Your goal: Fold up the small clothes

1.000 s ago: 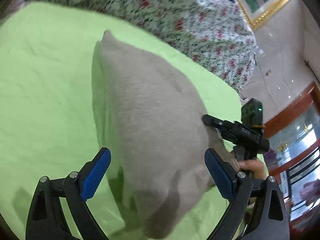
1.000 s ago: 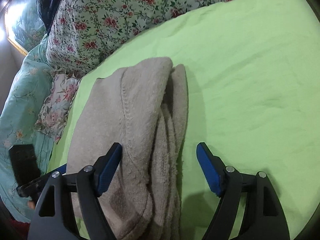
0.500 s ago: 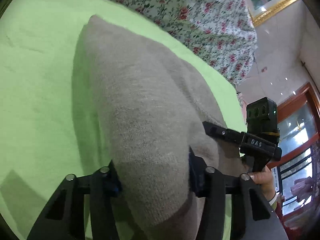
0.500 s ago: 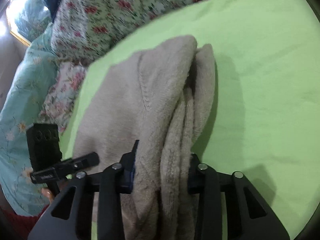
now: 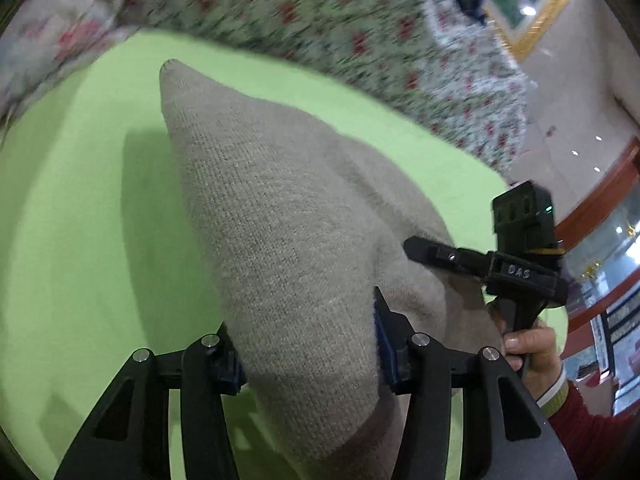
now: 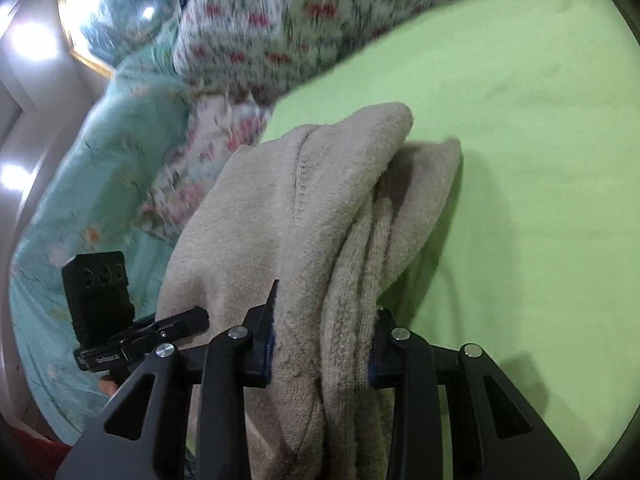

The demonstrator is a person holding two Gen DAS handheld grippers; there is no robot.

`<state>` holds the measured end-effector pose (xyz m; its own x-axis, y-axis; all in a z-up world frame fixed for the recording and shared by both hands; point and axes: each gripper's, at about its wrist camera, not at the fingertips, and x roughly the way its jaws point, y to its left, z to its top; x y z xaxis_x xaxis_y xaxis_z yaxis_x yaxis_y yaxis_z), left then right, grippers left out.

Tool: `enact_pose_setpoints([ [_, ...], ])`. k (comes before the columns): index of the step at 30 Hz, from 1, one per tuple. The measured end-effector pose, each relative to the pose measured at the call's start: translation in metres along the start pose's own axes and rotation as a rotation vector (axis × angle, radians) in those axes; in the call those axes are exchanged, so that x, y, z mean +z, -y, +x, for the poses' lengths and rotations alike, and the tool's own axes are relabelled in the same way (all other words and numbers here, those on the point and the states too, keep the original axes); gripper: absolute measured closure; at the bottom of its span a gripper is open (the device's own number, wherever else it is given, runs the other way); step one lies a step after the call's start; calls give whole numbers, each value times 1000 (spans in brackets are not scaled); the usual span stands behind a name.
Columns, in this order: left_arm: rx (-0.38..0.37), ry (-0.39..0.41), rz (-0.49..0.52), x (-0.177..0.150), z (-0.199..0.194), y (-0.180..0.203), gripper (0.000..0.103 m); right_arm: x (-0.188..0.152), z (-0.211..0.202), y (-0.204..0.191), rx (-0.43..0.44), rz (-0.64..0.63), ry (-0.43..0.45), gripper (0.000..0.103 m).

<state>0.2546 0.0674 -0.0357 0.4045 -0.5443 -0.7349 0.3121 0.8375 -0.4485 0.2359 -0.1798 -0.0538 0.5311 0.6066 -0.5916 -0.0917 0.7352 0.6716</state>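
Note:
A beige knitted garment (image 5: 280,216) lies bunched on the green sheet (image 5: 80,216), its near end lifted. My left gripper (image 5: 306,348) is shut on the garment's near edge. My right gripper (image 6: 322,344) is shut on the folded layers of the same garment (image 6: 320,184). In the left wrist view the right gripper's body (image 5: 516,268) shows at the right, held by a hand. In the right wrist view the left gripper (image 6: 120,332) shows at the lower left. The far tip of the garment rests on the sheet.
A floral quilt (image 5: 360,40) lies heaped behind the green sheet (image 6: 520,160). A teal floral cover (image 6: 80,184) lies at the left in the right wrist view. A gold-framed picture (image 5: 532,20) hangs on the wall, and wooden furniture (image 5: 600,208) stands at the right.
Both grippers went from open around the garment to shut on it. They have since lifted its near end, and the views have tilted upward with motion blur.

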Motion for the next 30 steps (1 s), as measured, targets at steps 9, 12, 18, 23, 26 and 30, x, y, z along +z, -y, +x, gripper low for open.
enact_pose_setpoints([
  [9, 24, 62, -186, -35, -17, -43, 20, -10, -19, -1, -138, 13, 29, 46],
  [12, 55, 109, -205, -39, -32, -45, 20, -4, -44, -18, -209, -50, 119, 46],
  [18, 139, 133, -172, -44, -36, -33, 21, 11, -29, -36, -227, -104, 99, 57],
  [23, 136, 106, -157, -47, -27, -24, 21, 9, -6, -34, -249, -87, 43, 88],
  [26, 117, 86, -133, -43, -22, -10, 22, 10, -32, -50, -228, -132, 112, 89],
  [30, 121, 79, -67, -42, -18, 13, 21, 10, -62, -49, -289, -161, 155, 89],
])
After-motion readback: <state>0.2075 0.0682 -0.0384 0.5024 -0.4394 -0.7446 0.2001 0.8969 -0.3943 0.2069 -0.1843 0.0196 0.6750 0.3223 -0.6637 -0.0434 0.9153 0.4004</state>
